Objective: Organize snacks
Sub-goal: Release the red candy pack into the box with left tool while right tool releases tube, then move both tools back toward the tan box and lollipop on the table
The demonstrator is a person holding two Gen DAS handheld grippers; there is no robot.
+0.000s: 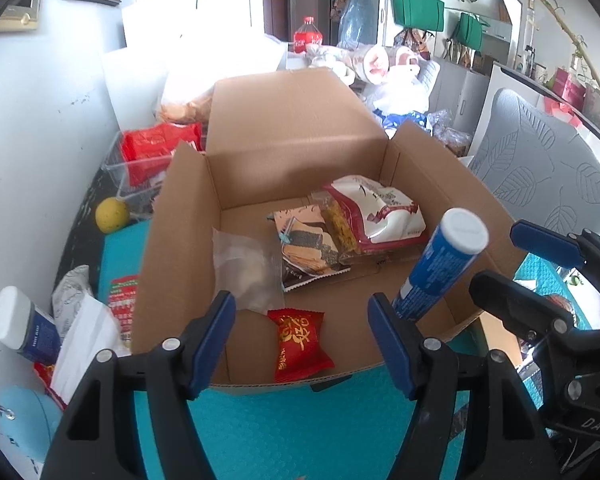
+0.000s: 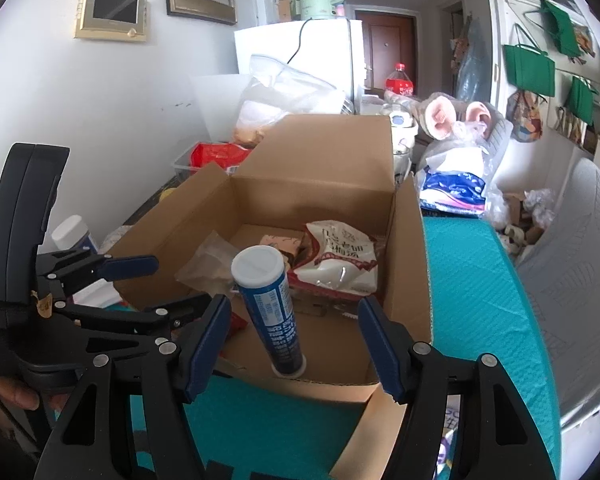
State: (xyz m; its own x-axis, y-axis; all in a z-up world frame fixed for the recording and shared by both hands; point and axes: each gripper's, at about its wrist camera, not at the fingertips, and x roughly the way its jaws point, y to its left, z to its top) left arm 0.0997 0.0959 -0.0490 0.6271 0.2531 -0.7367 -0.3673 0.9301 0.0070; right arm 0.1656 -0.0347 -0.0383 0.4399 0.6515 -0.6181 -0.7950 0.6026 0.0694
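An open cardboard box (image 1: pixel 180 240) sits on a teal mat. Inside lie a white-and-red snack bag (image 1: pixel 380 216), a patterned cracker packet (image 1: pixel 304 244) and a clear bag (image 1: pixel 244 276). A small red packet (image 1: pixel 300 344) lies at the box's near wall, below my open left gripper (image 1: pixel 300 320), whose pads stand clear of it. A blue tube with a white cap (image 2: pixel 272 312) leans upright in the near right corner of the box (image 2: pixel 408 260). My right gripper (image 2: pixel 294 316) is open around the tube without touching it. Each gripper also shows in the other's view.
Left of the box lie a white-capped bottle (image 1: pixel 20 328), loose packets, a yellow fruit (image 1: pixel 112 216) and a clear tub of red bags (image 1: pixel 152 152). A grey cushion (image 1: pixel 548 168) stands to the right. Bags and a cola bottle (image 1: pixel 308 36) crowd the back.
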